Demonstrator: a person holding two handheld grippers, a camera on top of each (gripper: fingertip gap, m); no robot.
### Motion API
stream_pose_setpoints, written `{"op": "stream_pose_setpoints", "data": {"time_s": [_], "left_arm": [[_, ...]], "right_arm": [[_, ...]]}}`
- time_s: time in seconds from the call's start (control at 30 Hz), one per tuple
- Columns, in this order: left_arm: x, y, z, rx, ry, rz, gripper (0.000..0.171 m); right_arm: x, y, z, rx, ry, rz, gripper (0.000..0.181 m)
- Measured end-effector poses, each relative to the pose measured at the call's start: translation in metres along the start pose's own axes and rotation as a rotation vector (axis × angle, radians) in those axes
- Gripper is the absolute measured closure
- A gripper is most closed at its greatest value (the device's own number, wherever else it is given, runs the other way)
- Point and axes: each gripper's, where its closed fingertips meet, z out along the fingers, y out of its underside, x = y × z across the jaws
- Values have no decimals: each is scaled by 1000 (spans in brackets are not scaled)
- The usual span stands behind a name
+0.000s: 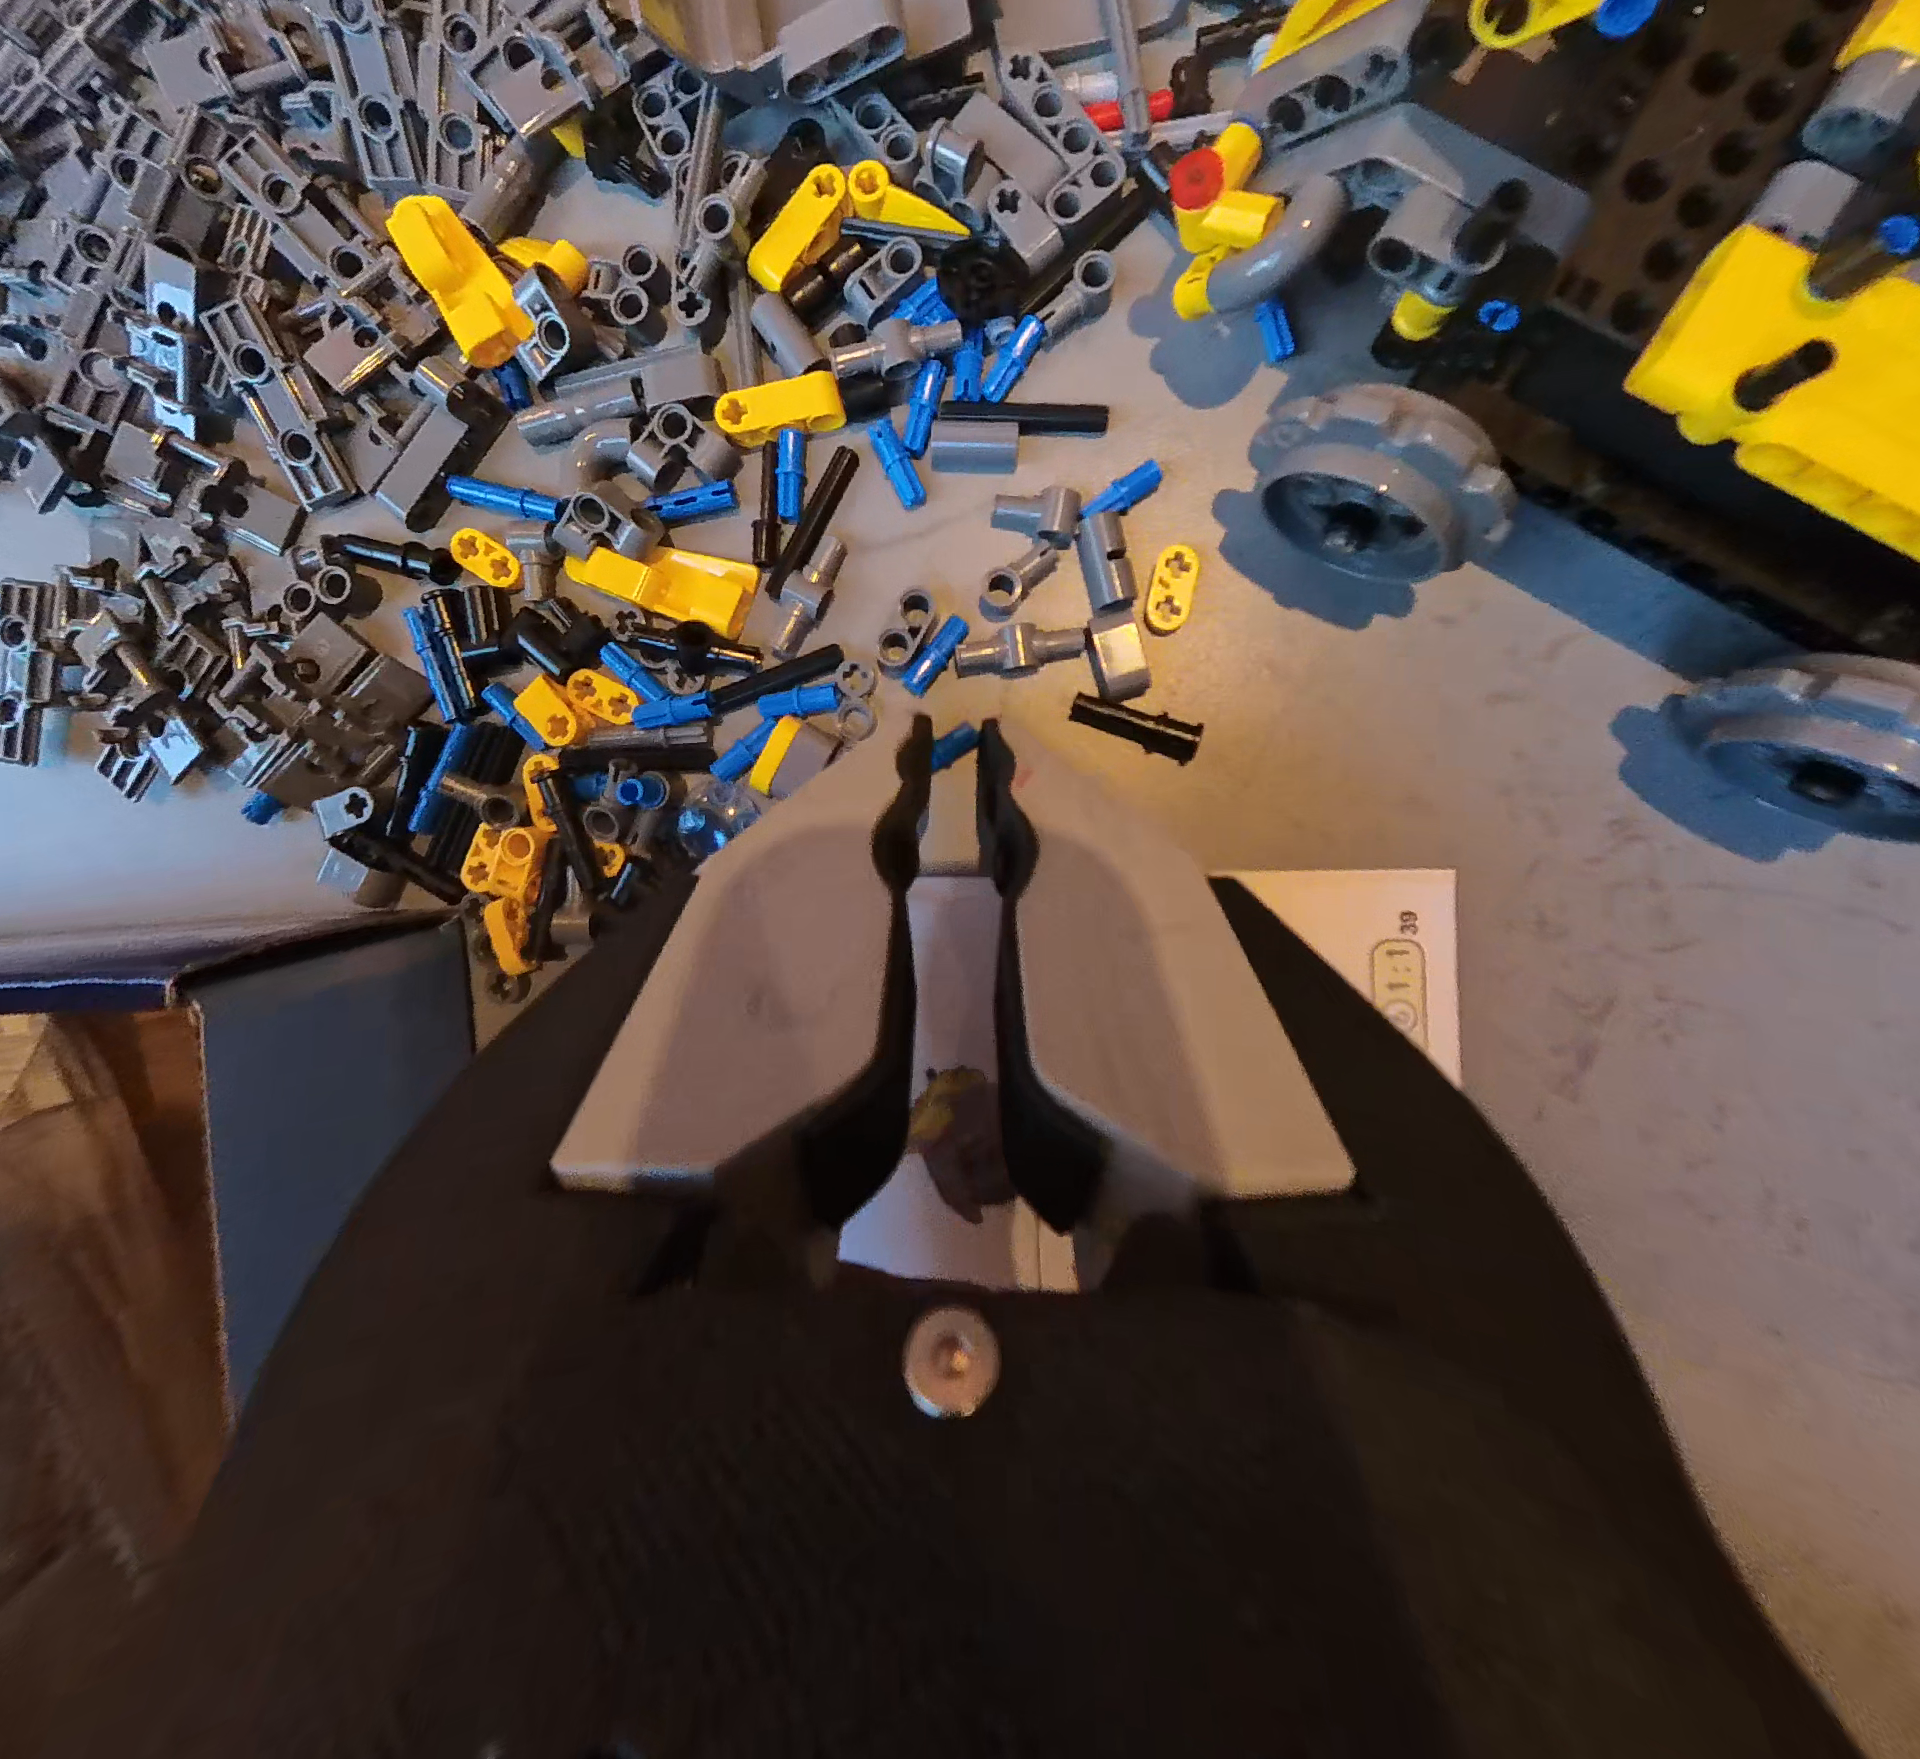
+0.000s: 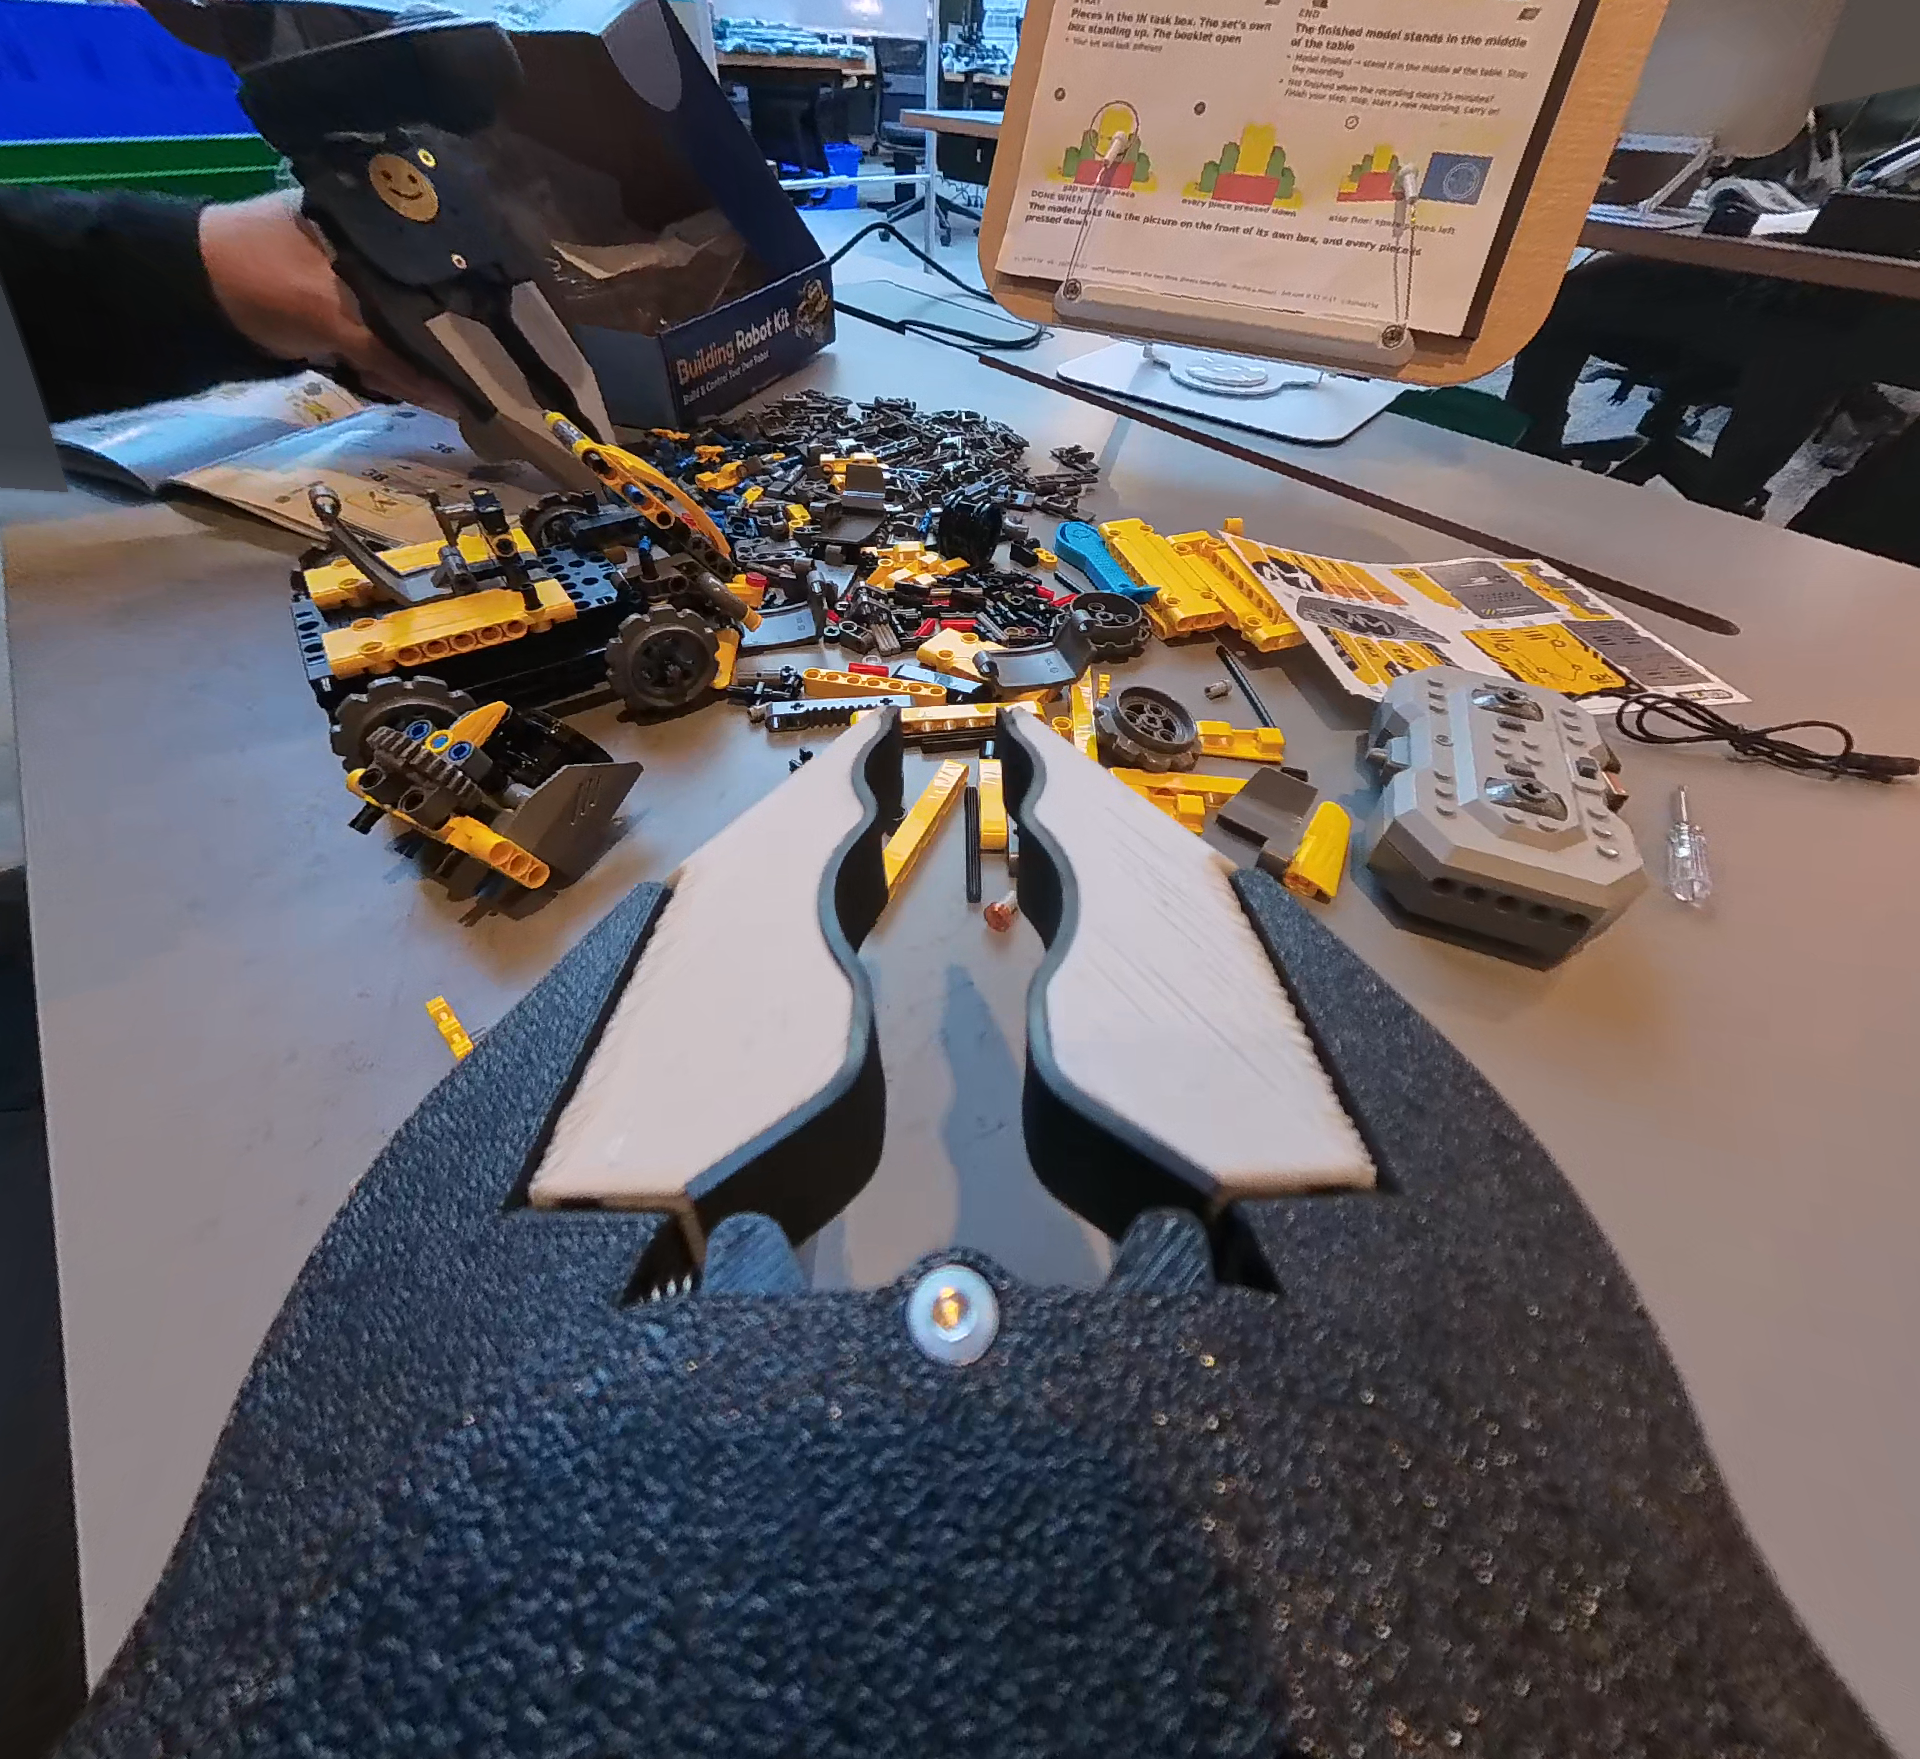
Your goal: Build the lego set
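Observation:
In the left wrist view my left gripper [image 1: 951, 738] points down at the edge of a pile of loose building-kit parts [image 1: 312, 255]. Its jaws stand a narrow gap apart with a small blue pin [image 1: 953, 747] pinched between the tips. A black pin [image 1: 1138, 727] lies just to its right. The right wrist view shows the left gripper [image 2: 582, 452] held in a person's hand, tips low beside the part-built yellow and black vehicle [image 2: 468, 608]. My right gripper [image 2: 949, 733] is open and empty above the table, with a yellow beam [image 2: 925, 826] and a black axle [image 2: 972, 842] showing between its fingers.
The vehicle [image 1: 1714, 255] fills the upper right of the left wrist view. A dark kit box [image 2: 623, 182] and an open booklet [image 2: 260, 452] lie at the left. A grey hub [image 2: 1496, 805], screwdriver [image 2: 1688, 847], sticker sheet [image 2: 1455, 618], cable [image 2: 1766, 738] and a sheet on a stand [image 2: 1299, 78] are at the right. The tips of one gripper are about 35 cm away from the tips of the other. My left tips are about 40 cm from the grey hub [image 2: 1496, 805], my right tips only 15 cm.

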Motion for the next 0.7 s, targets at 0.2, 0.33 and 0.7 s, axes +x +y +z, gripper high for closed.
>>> {"op": "stream_pose_setpoints", "data": {"time_s": [0.2,0.33,0.7], "left_arm": [[1,-2,-12,43,-83,109,164],[25,-35,-44,245,-203,302,164],[220,-166,-136,793,-38,656,164]], "right_arm": [[-1,-1,-1,6,-2,-2,164],[0,-11,-6,54,13,-4,166],[-179,-106,-7,141,-763,331,144]]}}
